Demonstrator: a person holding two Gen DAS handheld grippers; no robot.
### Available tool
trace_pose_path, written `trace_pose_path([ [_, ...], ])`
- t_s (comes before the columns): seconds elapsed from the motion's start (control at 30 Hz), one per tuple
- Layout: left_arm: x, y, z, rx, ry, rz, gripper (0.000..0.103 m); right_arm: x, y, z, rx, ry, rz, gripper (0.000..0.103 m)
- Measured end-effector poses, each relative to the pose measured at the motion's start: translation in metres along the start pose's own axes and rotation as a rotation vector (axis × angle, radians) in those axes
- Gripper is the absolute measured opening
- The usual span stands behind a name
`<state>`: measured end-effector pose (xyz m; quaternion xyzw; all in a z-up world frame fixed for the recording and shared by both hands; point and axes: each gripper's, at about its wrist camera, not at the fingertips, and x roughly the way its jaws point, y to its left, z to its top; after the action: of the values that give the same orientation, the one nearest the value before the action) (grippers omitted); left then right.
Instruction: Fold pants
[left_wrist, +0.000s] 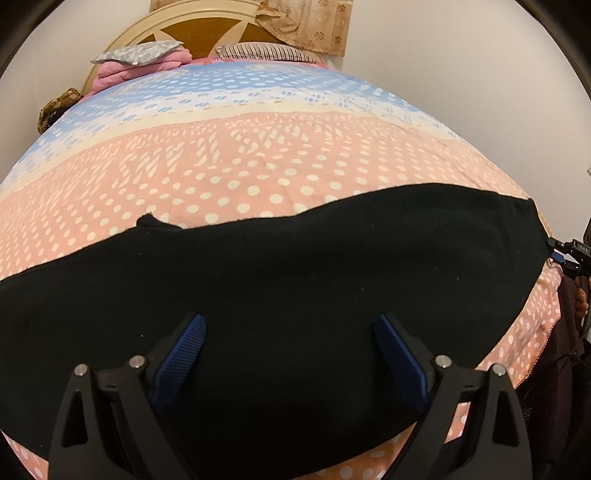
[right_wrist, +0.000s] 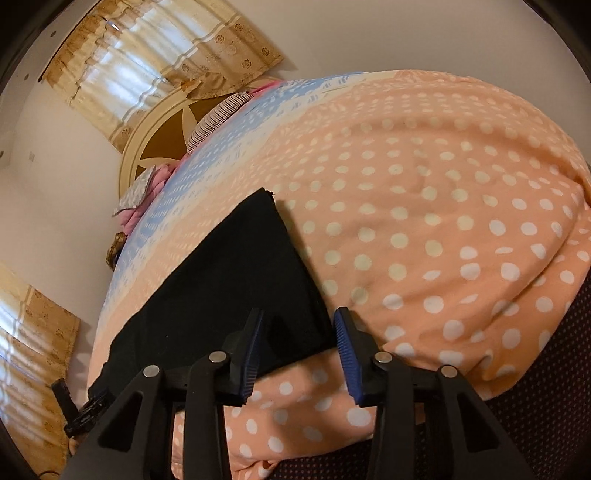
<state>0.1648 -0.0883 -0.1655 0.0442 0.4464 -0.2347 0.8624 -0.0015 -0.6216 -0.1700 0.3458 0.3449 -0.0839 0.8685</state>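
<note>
Left wrist view shows black pants (left_wrist: 277, 266) flat on the dotted bed (left_wrist: 258, 166); left gripper (left_wrist: 291, 332) jaws apart above them, right gripper (right_wrist: 299, 332) jaws apart, seemingly gripping nothing, at the corner.

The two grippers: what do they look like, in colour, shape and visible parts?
Both look alike. The left gripper and the right gripper each have matte black angular link arms with triangular cut-outs, joined by round silver pivot pins. Each finger ends in a flat, ribbed blue pad. No cables or sleeves show near them. Small white lettering sits on the right gripper's body in the left wrist view, too small to read.
</note>
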Motion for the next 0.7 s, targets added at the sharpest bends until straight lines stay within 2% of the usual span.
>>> trace_pose_path([
  [0.17, 0.0, 0.0, 0.0, 0.001, -0.001, 0.003, 0.096, 0.011, -0.007, 0.012, 0.055, -0.037, 0.09, 0.04],
  [0.3, 0.0, 0.002, 0.0, -0.004, -0.002, -0.009, 0.096, 0.017, -0.01, 0.02, 0.074, -0.03, 0.138, 0.04],
  [0.37, 0.0, 0.002, -0.001, -0.006, -0.005, -0.013, 0.096, 0.017, -0.008, 0.019, 0.069, -0.015, 0.149, 0.024],
  [0.43, -0.001, 0.003, -0.002, -0.008, -0.008, -0.013, 0.096, 0.02, -0.003, 0.016, 0.051, 0.016, 0.164, 0.022],
  [0.5, -0.001, 0.003, -0.002, -0.006, -0.009, -0.012, 0.096, 0.019, 0.003, 0.013, 0.022, 0.02, 0.146, 0.019],
  [0.7, -0.004, 0.005, -0.003, -0.025, -0.011, -0.019, 0.096, 0.001, 0.022, 0.014, -0.008, -0.076, 0.099, 0.015],
])
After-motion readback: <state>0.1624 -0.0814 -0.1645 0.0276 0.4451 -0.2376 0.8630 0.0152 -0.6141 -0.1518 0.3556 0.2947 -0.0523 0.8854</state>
